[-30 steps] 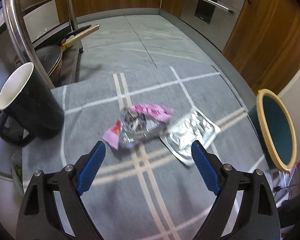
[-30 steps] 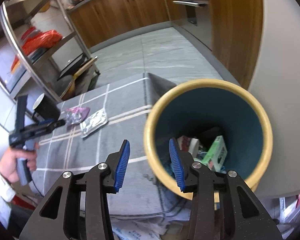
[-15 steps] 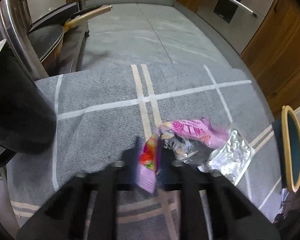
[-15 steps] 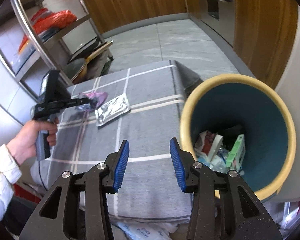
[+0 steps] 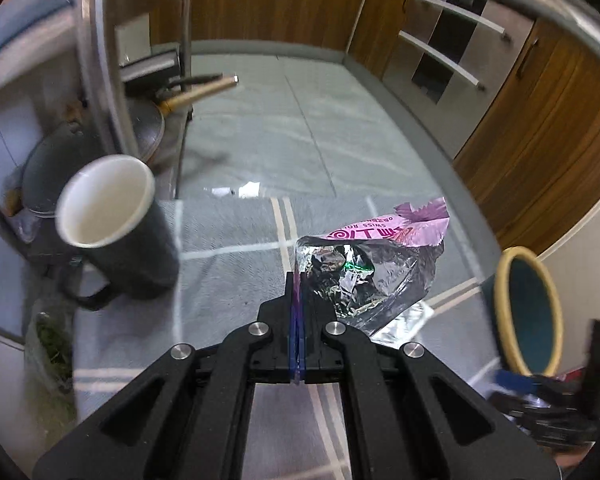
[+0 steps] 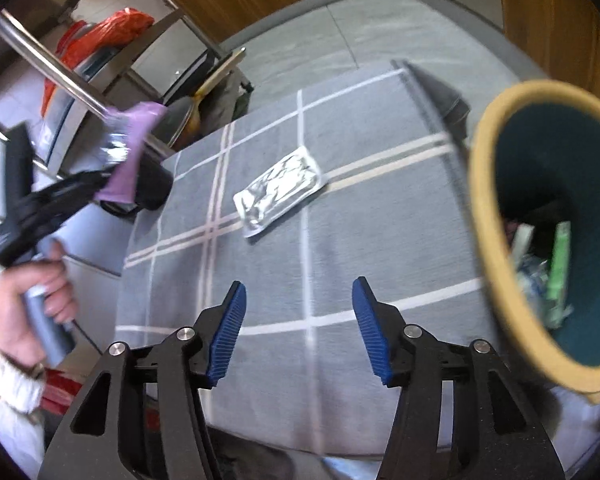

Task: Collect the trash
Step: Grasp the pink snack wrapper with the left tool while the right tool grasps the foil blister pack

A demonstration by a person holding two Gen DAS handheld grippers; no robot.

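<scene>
Your left tongs [image 5: 298,312] are clenched on one edge of the pink snack wrapper [image 5: 374,264], which hangs in the air above the grey checked tablecloth [image 6: 340,208] with its silver inside showing. Your right tongs [image 6: 298,330] are released, fingers wide apart, hovering over the near part of the cloth with nothing between them. A silver foil packet [image 6: 280,192] lies flat on the cloth ahead of them. The black cup [image 5: 116,220] stands near the left edge. The yellow-rimmed bin [image 6: 540,240], holding trash, is to the right, its mouth tipped your way.
</scene>
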